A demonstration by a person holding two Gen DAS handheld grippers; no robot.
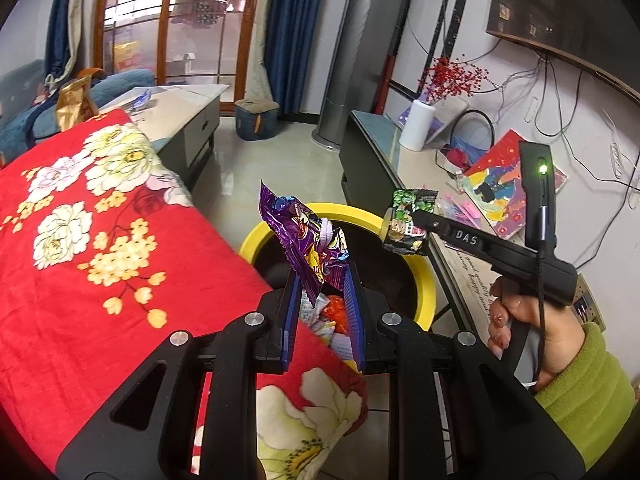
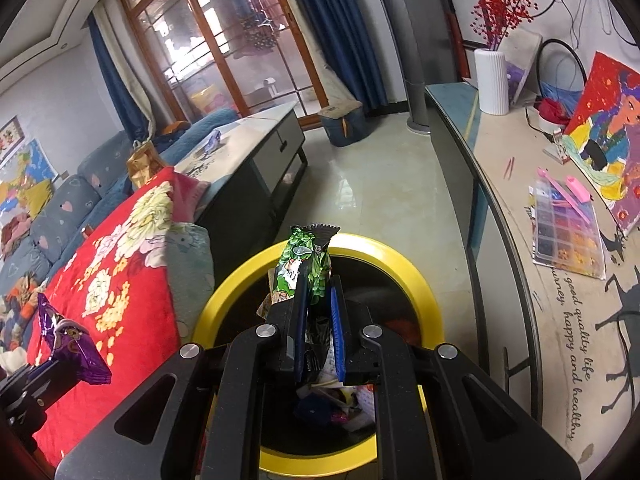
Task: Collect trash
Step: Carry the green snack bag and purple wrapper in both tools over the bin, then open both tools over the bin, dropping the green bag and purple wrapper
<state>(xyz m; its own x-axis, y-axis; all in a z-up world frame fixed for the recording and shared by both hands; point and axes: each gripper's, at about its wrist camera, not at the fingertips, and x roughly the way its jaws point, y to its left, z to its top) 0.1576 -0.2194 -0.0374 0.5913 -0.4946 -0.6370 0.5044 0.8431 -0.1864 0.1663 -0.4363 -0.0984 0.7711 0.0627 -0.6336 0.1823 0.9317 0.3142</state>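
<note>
The left gripper (image 1: 322, 280), tilting down over the red blanket (image 1: 100, 240), is clamping a purple wrapper (image 1: 308, 236) at the bin's (image 1: 426, 280) nine o'clock rim. The right gripper (image 2: 318, 300), angled down over the bin, is pinching a green wrapper (image 2: 308, 268).

glossy tile floor (image 2: 360, 184) mid-frame carries yellow-rimmed bin (image 2: 420, 276) at lower centre, blue pouf (image 2: 346, 122) upper centre. right-side counter (image 2: 516, 184) holds white vase (image 2: 491, 80), bead tray (image 2: 568, 236), painting (image 2: 612, 136).

Soft daylight from glass doors (image 2: 224, 48), glossy floor (image 2: 360, 184) glare, fisheye-bent vignetted edges
</note>
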